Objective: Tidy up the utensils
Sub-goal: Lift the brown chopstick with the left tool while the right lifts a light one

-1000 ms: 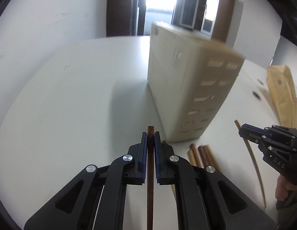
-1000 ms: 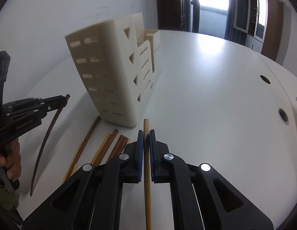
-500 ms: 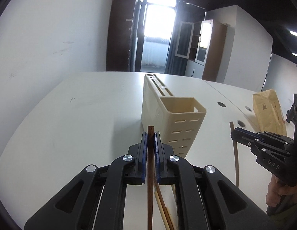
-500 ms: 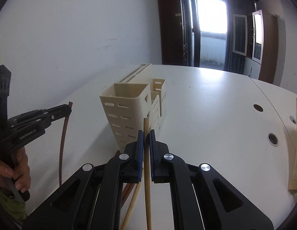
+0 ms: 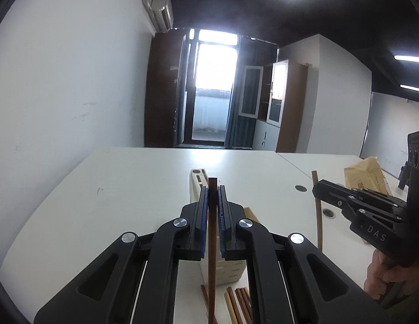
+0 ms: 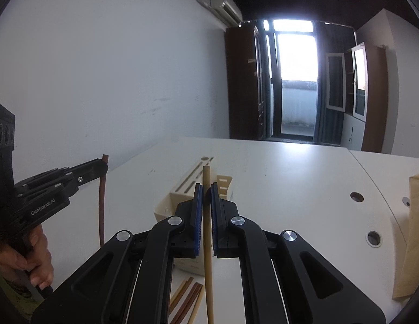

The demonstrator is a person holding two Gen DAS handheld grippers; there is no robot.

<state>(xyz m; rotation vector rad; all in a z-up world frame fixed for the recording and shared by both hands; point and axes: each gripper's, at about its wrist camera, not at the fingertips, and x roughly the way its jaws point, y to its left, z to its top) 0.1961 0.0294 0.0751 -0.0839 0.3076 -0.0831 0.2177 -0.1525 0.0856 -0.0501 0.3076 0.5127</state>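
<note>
Two claws, each clamped on one chopstick. The left claw (image 5: 212, 189) pinches a dark reddish-brown stick (image 5: 211, 270), square in section and held upright, its tip just above the claw's fingertips. The right claw (image 6: 206, 186) is closed on a pale tan stick (image 6: 208, 256), rounder and also upright. Both sticks hang above the white desk (image 5: 128, 189). One cream holder (image 6: 182, 191) stands on the desk just beyond the claws; it has long slots in its top and a slotted bin at its near end. A loose bunch of about five brown and tan sticks (image 5: 239, 302) lies flat on the desk at the holder's near foot. One brown paper bag (image 5: 366, 175) lies well off to the right.
</note>
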